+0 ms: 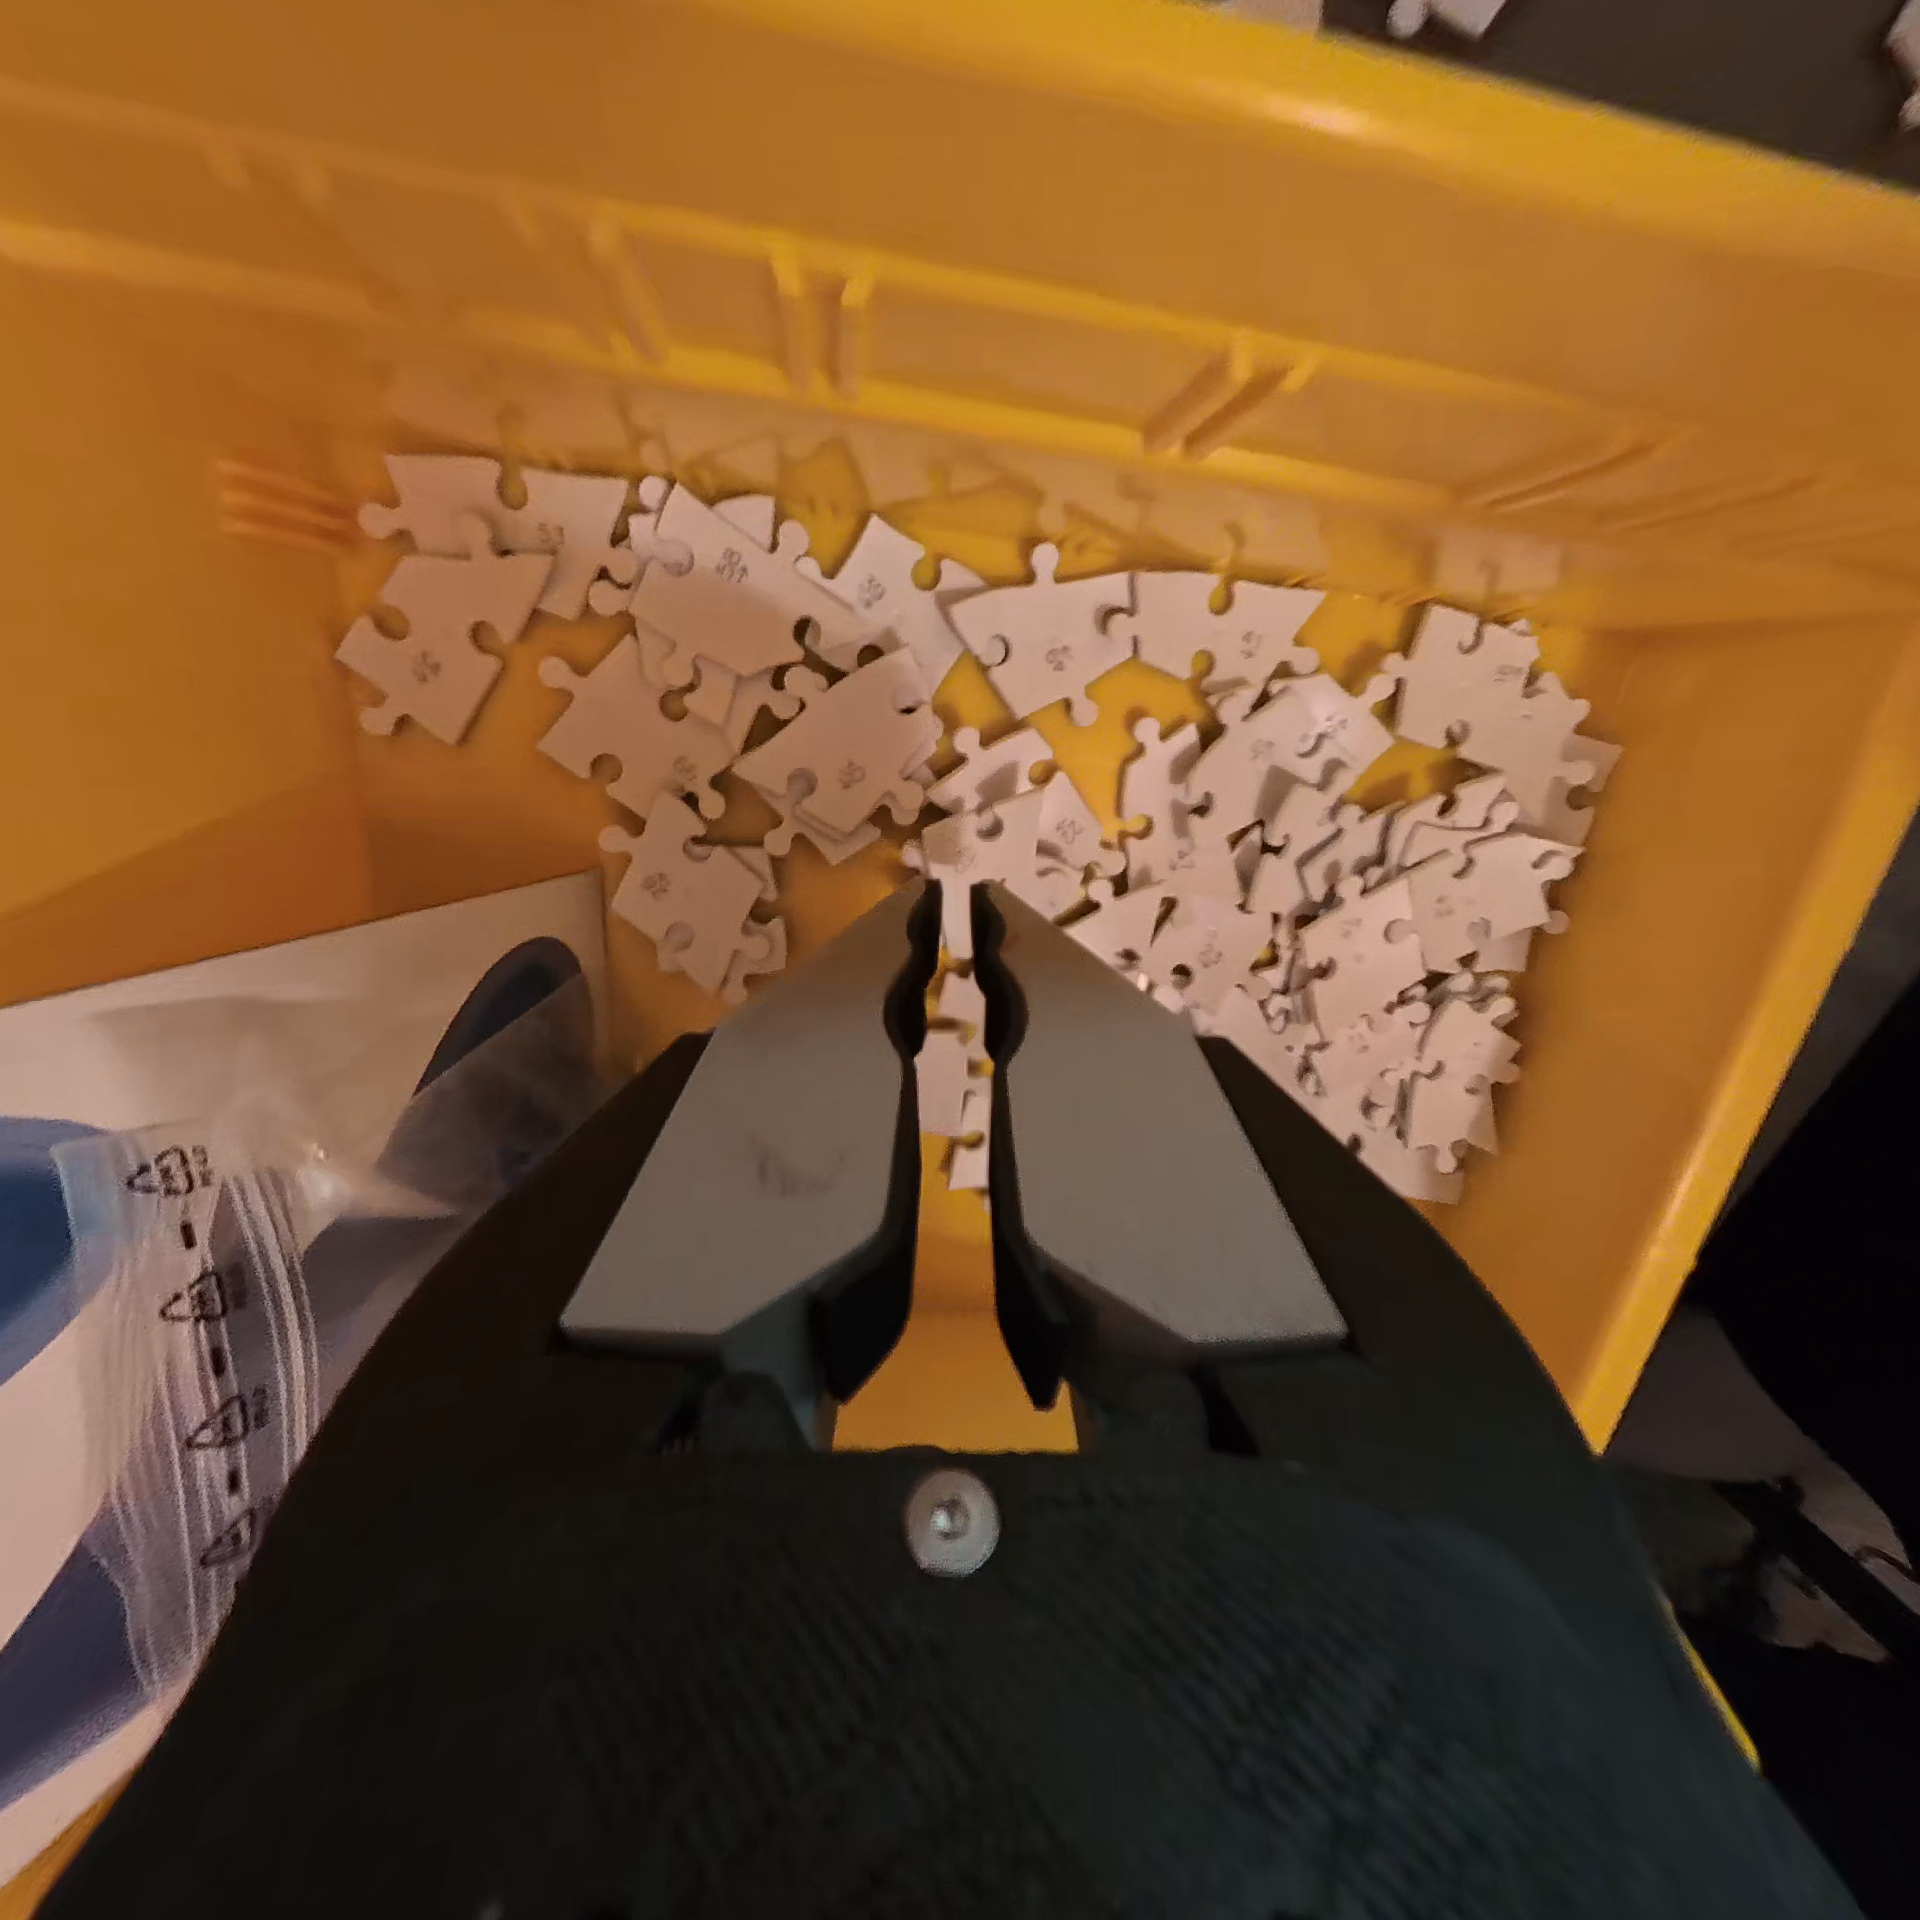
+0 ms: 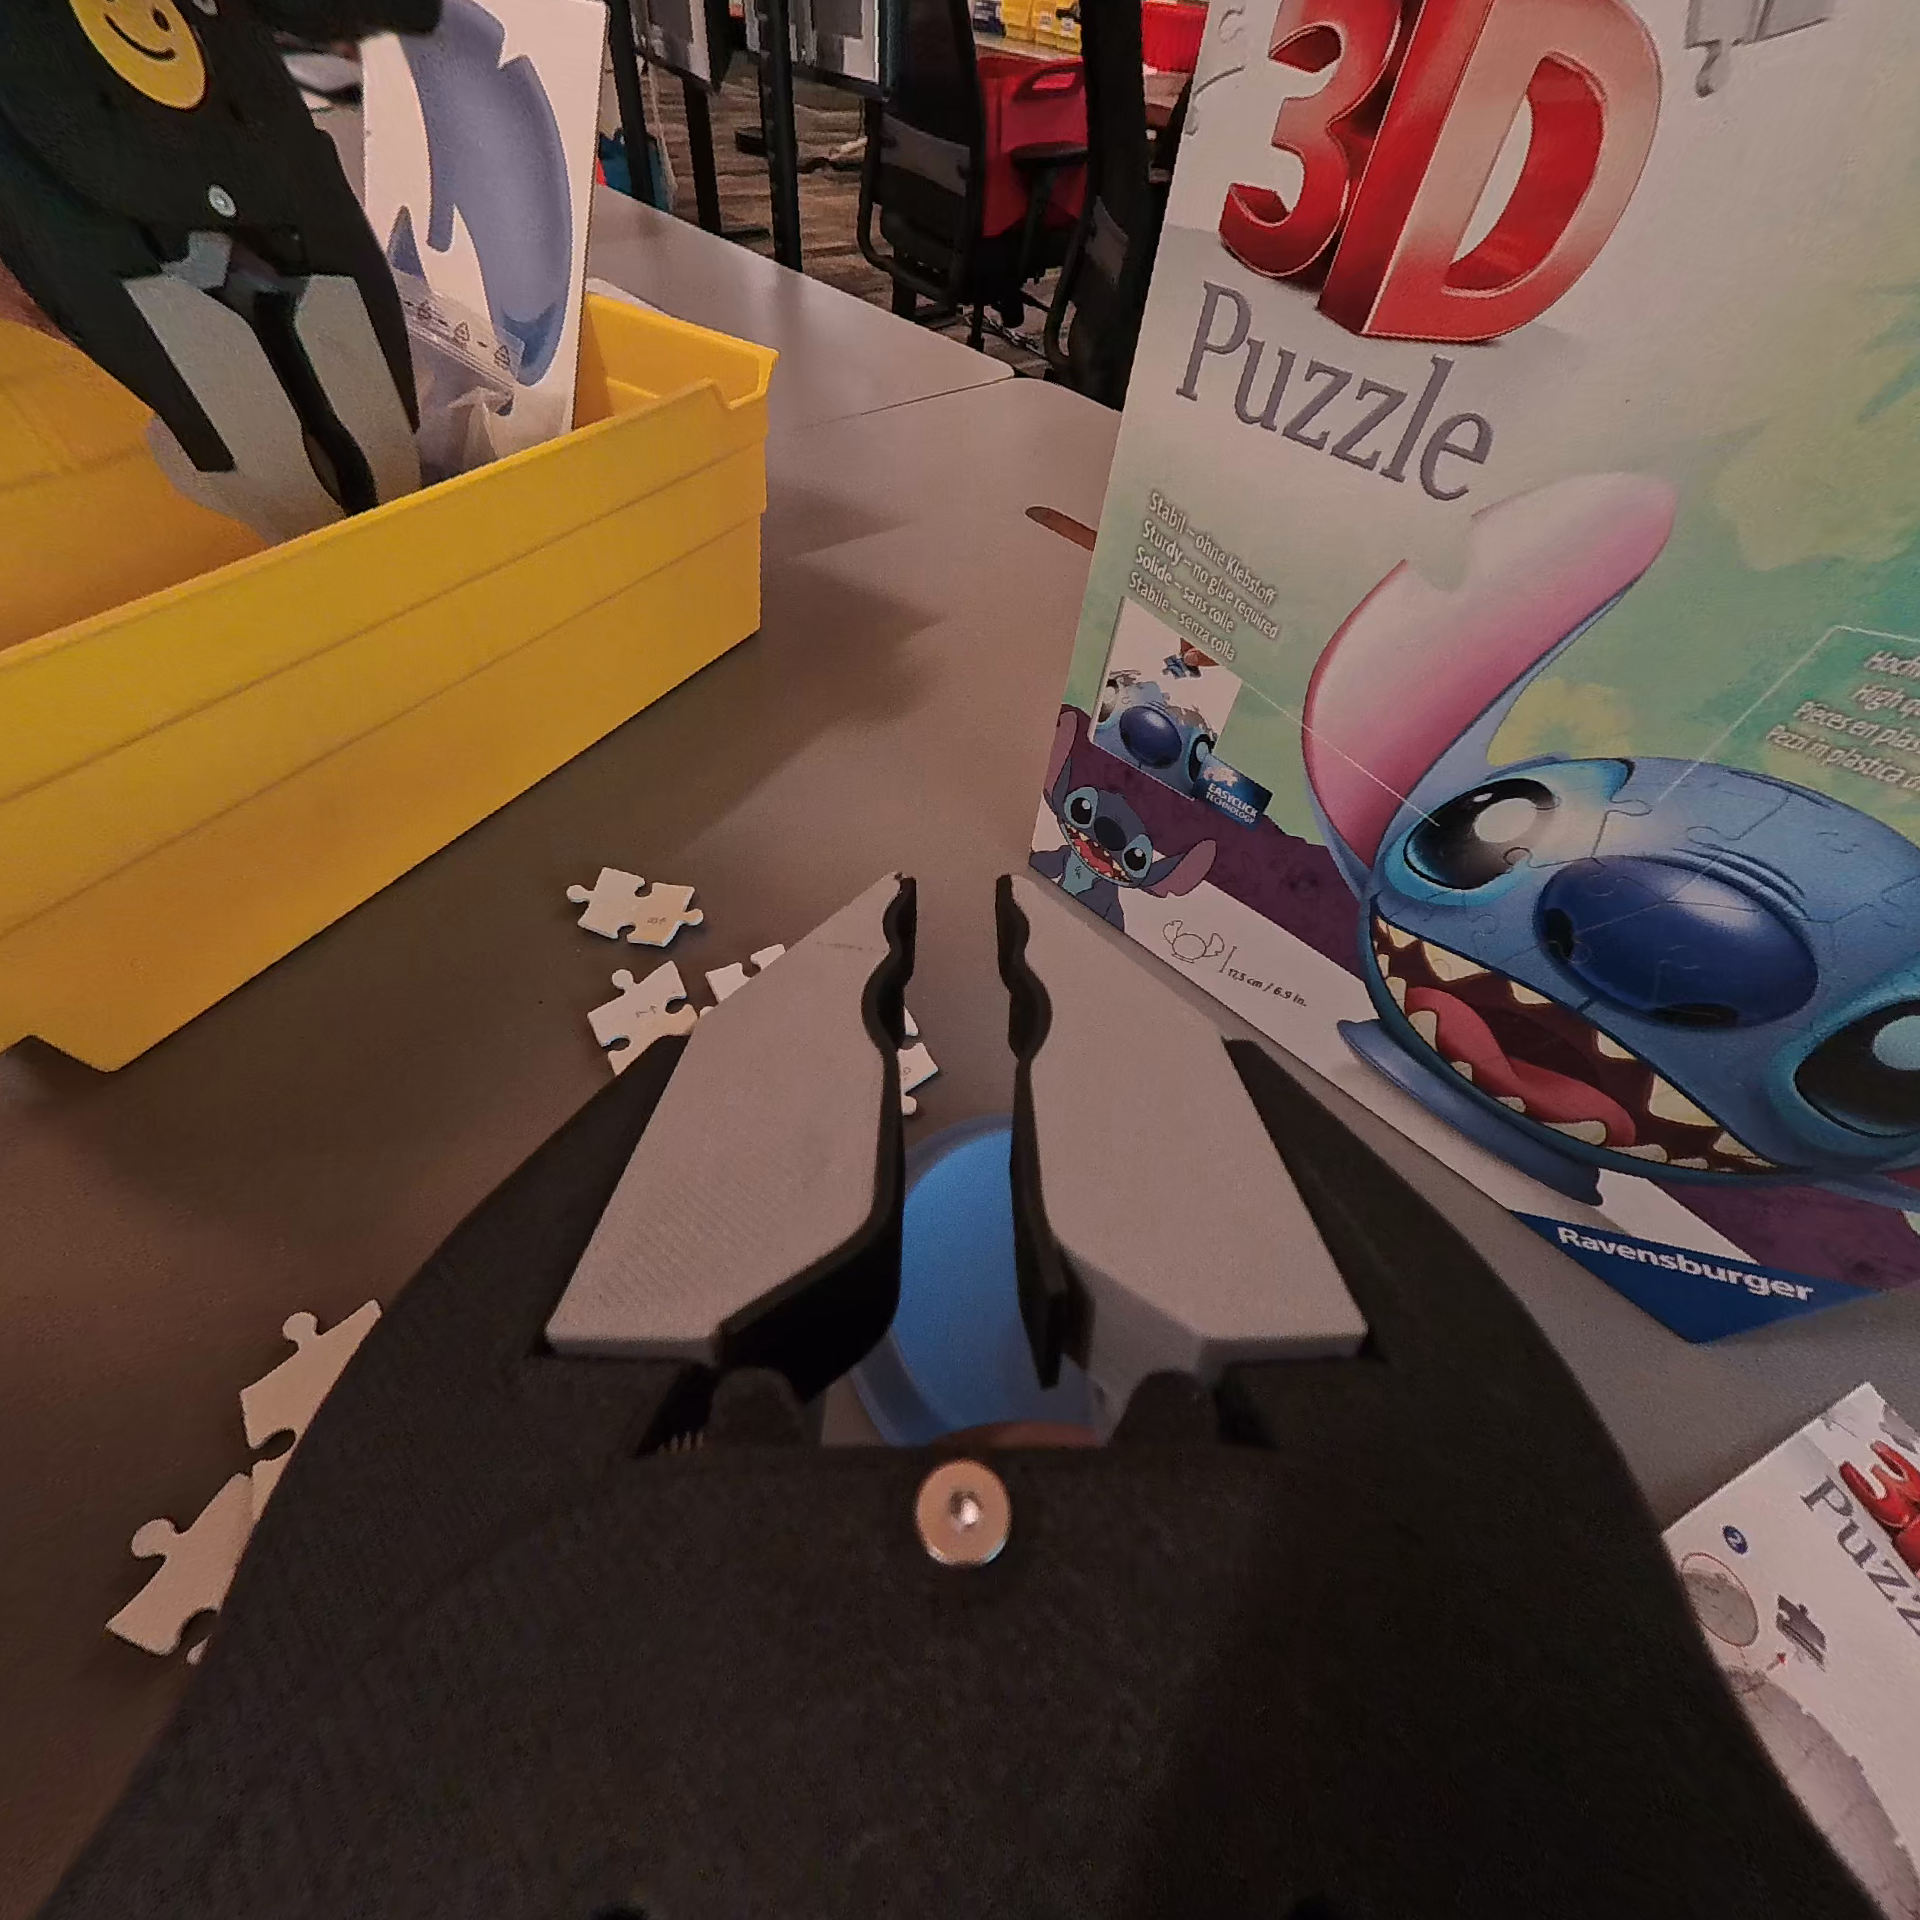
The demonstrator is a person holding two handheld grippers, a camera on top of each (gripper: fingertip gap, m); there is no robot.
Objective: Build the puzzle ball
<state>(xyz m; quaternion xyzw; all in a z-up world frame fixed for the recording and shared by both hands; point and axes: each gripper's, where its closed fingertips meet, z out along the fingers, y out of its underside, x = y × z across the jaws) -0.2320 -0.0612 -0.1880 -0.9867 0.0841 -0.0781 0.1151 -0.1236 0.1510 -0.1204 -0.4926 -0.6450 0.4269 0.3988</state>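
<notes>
Our left gripper (image 1: pixel 956 888), slightly parted and empty, dips into the yellow bin (image 1: pixel 935 260) over white puzzle pieces (image 1: pixel 1039 727). Only our right gripper (image 2: pixel 954 883), released, shows the worktop (image 2: pixel 914 582), loose pieces (image 2: pixel 636 906) and puzzle box (image 2: pixel 1507 623).

Grey table (image 2: pixel 914 644): yellow bin (image 2: pixel 416 665) at left, upright puzzle box (image 2: pixel 1507 623) at right, loose white puzzle pieces (image 2: pixel 636 906) between them, blue round stand (image 2: pixel 951 1278) near, leaflet (image 2: pixel 1808 1621) at right edge.
</notes>
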